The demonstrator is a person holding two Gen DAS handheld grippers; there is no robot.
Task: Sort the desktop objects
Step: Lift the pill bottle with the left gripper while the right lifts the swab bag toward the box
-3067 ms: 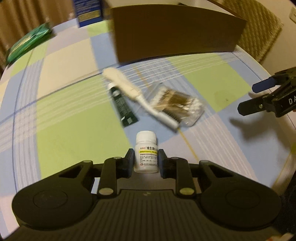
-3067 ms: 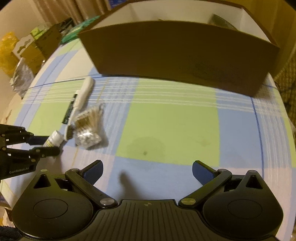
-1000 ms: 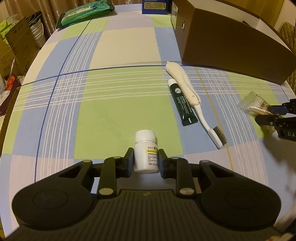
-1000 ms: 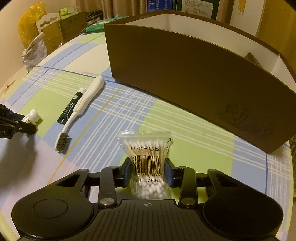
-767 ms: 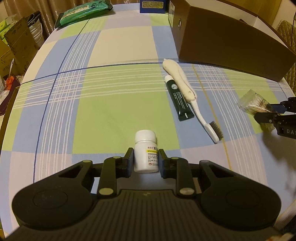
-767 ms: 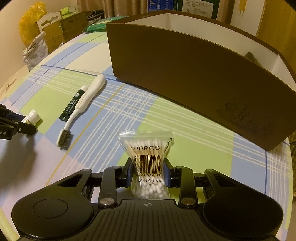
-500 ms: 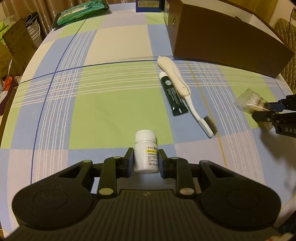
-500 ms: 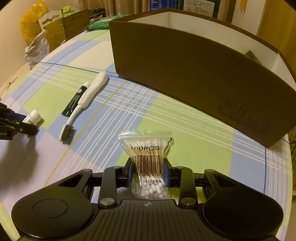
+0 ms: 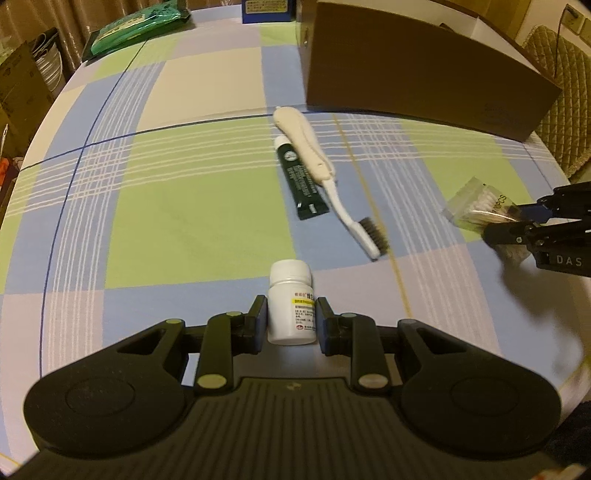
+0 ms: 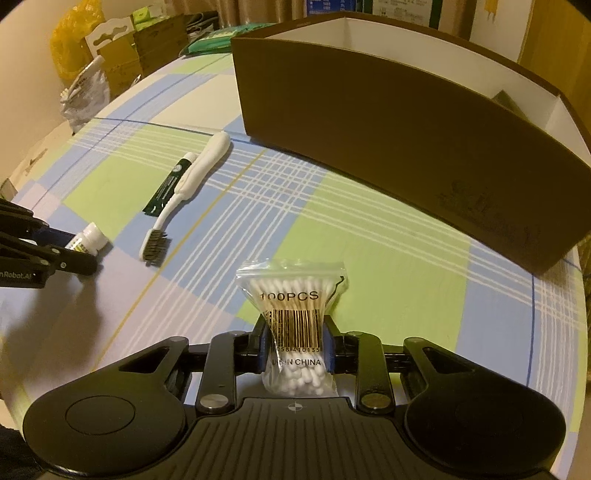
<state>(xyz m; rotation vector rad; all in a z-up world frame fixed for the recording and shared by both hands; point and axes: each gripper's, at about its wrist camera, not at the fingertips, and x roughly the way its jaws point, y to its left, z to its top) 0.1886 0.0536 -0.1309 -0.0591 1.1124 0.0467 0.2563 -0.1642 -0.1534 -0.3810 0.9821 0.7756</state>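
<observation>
- My left gripper [image 9: 291, 319] has a small white pill bottle [image 9: 291, 302] with a white cap and a printed label; my right gripper [image 10: 295, 341] has a clear zip bag of cotton swabs [image 10: 293, 321], marked "100PCS" with a barcode.
- The left jaws are closed snugly on the bottle's lower body, one on each side, and the bottle stands upright between them with its cap above the jaws.
- The right jaws are pinched on the bag across the barcode, squeezing it narrow at the waist; the sealed top fans out above and the swab tips bulge below.
- From the right wrist camera I see the left gripper [image 10: 70, 251] at the left edge with the bottle [image 10: 88, 238] in it; from the left wrist camera the right gripper [image 9: 517, 221] shows at the right edge with the bag [image 9: 476, 206].
- On the checked table [image 9: 184, 206] between my two grippers lie a white brush [image 9: 328, 177] and a dark green tube [image 9: 301, 177], side by side and touching, bristles toward me.
- The brown box [image 10: 388, 122] stands beyond them, open at the top with a white inside; its near wall is tall.
- The table between the bag and the box is open cloth; the table edge curves close on my right.
- A green packet [image 9: 136, 26] and a blue box [image 9: 267, 9] sit at the far edge.
</observation>
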